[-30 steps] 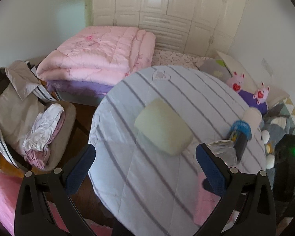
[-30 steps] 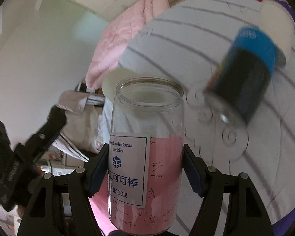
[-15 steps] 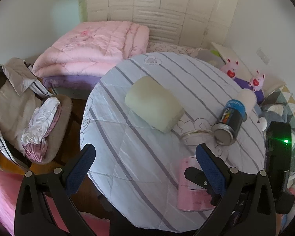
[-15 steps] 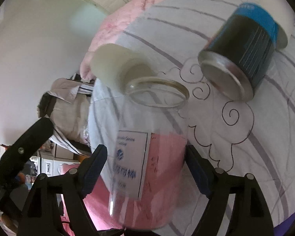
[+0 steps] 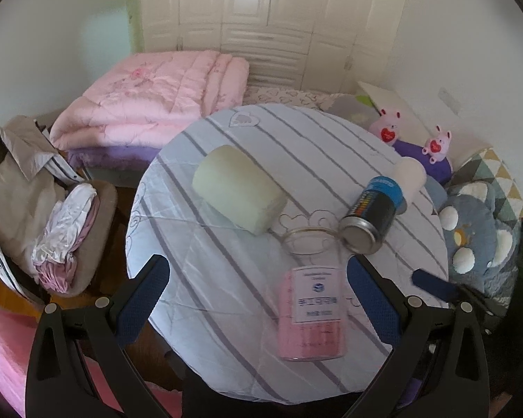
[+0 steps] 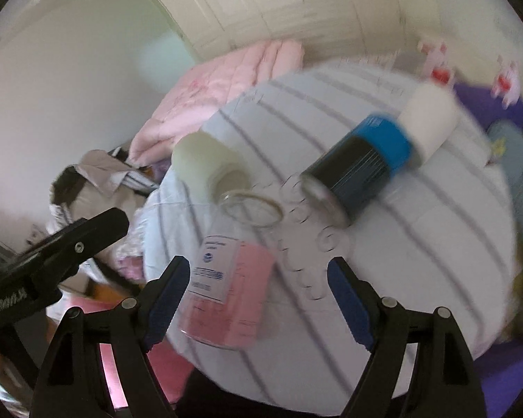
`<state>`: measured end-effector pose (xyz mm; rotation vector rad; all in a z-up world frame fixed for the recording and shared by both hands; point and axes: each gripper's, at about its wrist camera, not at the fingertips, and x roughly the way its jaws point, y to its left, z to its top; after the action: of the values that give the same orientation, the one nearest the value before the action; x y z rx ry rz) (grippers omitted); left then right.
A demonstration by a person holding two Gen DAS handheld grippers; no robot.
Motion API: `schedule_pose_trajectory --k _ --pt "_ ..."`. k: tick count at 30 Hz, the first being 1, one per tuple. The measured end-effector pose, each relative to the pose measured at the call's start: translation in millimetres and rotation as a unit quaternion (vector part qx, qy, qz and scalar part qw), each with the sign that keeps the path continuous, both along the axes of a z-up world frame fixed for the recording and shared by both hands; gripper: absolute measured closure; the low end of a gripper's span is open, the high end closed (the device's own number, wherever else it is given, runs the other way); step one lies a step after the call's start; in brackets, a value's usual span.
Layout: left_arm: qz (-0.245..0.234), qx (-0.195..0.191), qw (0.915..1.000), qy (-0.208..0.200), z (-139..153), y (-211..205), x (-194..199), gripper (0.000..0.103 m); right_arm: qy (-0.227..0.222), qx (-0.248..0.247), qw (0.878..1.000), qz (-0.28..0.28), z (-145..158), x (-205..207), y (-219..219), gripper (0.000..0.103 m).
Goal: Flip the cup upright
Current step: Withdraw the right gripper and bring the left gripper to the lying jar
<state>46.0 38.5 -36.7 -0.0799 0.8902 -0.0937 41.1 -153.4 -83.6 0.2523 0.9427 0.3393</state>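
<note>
A clear glass cup (image 5: 312, 299) with a white label and pink paper inside stands upright on the round striped table (image 5: 226, 278), mouth up. It also shows in the right wrist view (image 6: 230, 275), blurred. My right gripper (image 6: 258, 299) is open, its jaws spread wide and clear of the cup, pulled back from it. One right fingertip (image 5: 432, 284) shows at the table's right edge. My left gripper (image 5: 258, 299) is open and empty, above the table's near edge.
A pale green cup (image 5: 239, 191) lies on its side mid-table. A black and blue can (image 5: 371, 219) lies beside a white cup (image 5: 409, 177). A folded pink quilt (image 5: 150, 104), a chair with clothes (image 5: 45, 216) and plush toys (image 5: 477, 237) surround the table.
My right gripper set the glass cup upright on the table, opened and drew back. My left gripper pulled back and up, so more of the table shows.
</note>
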Motion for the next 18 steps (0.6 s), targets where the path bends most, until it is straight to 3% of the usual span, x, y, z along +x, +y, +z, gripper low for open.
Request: schedule_pose_trajectory --k 8,18 --pt "-0.013 0.018 0.9996 -0.019 1.0 -26.1 -13.0 0.0 -0.109 -0.109 0.988 -0.027 22.7 -27.4 -8.5 0.021" --pt "-0.022 0.029 0.9992 0.014 -18.7 -44.2 -12.7 0.0 -0.152 -0.182 0.97 -0.051 20.3 -37.4 -12.6 0.02"
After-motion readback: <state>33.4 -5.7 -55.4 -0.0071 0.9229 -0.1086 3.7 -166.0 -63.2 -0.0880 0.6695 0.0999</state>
